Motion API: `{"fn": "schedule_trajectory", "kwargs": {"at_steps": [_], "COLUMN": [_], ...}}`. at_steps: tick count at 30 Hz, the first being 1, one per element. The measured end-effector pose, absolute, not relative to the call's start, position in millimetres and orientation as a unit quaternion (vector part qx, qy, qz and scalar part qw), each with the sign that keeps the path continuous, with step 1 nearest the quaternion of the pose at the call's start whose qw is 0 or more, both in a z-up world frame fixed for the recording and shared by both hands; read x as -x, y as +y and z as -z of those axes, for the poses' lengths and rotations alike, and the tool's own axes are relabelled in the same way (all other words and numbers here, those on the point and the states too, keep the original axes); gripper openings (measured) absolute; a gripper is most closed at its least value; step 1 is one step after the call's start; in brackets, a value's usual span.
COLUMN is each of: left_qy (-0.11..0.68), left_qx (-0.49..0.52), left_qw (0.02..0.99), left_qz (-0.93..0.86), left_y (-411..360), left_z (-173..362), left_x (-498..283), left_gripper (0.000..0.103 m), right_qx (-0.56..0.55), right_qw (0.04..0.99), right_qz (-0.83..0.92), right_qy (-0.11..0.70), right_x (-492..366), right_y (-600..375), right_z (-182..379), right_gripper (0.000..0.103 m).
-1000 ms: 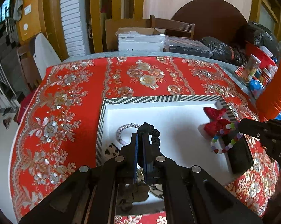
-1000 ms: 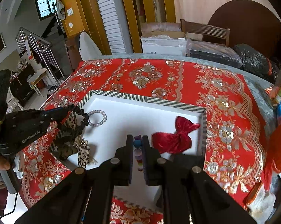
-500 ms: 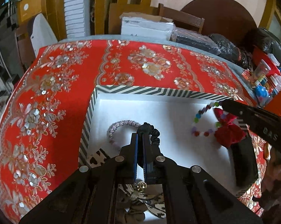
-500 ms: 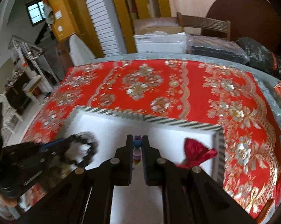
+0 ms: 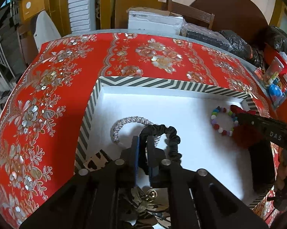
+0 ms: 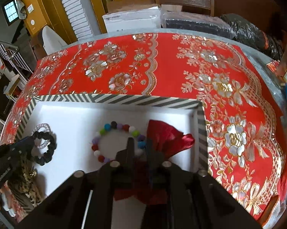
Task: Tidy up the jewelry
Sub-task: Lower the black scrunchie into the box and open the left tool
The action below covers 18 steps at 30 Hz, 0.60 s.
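Observation:
A white tray with a striped rim point(image 5: 162, 83) point(image 6: 114, 98) lies on the red tablecloth. My left gripper point(image 5: 143, 141) point(image 6: 30, 140) is low over the tray's left part. Its jaws are opening but still pinch the black scrunchie point(image 5: 172, 137) point(image 6: 48, 148), which rests over a silver bracelet point(image 5: 124, 122) point(image 6: 41, 126). My right gripper point(image 6: 140, 143) point(image 5: 238, 116) is opening. The coloured bead bracelet point(image 6: 113, 124) point(image 5: 216, 126) lies flat on the tray floor, with a bead loose between the parted jaws. A red satin bow point(image 6: 166, 137) point(image 5: 246, 135) lies just right of it.
A leopard-print hair piece with a gold charm point(image 6: 27, 183) point(image 5: 143, 196) sits at the tray's near left. A black box point(image 5: 261, 164) stands in the tray's right end. Bottles and packets point(image 5: 275, 76) crowd the table's right edge; a white carton point(image 5: 155, 20) and a chair stand beyond.
Both grippers sank into the tray. The bead bracelet went from hanging in the right jaws to lying flat beside the bow, and those jaws parted. The left jaws' gap widened slightly.

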State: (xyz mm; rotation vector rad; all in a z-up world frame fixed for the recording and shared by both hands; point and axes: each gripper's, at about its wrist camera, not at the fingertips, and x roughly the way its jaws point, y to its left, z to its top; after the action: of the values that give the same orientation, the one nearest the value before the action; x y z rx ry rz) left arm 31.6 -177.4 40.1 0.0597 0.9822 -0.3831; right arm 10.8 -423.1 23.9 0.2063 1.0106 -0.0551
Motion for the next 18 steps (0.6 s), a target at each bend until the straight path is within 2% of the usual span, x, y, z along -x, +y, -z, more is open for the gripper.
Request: {"fn": "schedule_trajectory", "kwargs": {"at_steps": [1,4,10,18], "left_qy": [0.468,0.455,0.434,0.41], "left_qx": [-0.029,-0.037,-0.043,-0.035], "left_qw": [0.864,0.871,0.881,0.891], "left_qz": [0.185,0.184,0.186,0.191], "left_y": [-178.3,-179.0,-177.1,-168.1], "left_z": [-41.6,-48.5,-66.1,-85.6], "left_x": [-30.6,-24.5,-10.6,22.8], "left_gripper": [0.01,0.017,0.018,0.018], "right_qx": [-0.099,-0.105,-0.107,-0.097], "right_qw": [0.871,0.871,0.876,0.886], "right_qz": [0.025,0.015,0.0,-0.015], "right_qy": [0.481,0.48,0.471,0.453], "right_x": [-8.6,-1.8,20.4,63.8], "right_y": [-422.6,-419.2,-408.3,-392.0], "right_z": [-26.8,-35.0,-54.9,-80.4], "right_gripper": [0.023,0.028,0.041,0.049]}}
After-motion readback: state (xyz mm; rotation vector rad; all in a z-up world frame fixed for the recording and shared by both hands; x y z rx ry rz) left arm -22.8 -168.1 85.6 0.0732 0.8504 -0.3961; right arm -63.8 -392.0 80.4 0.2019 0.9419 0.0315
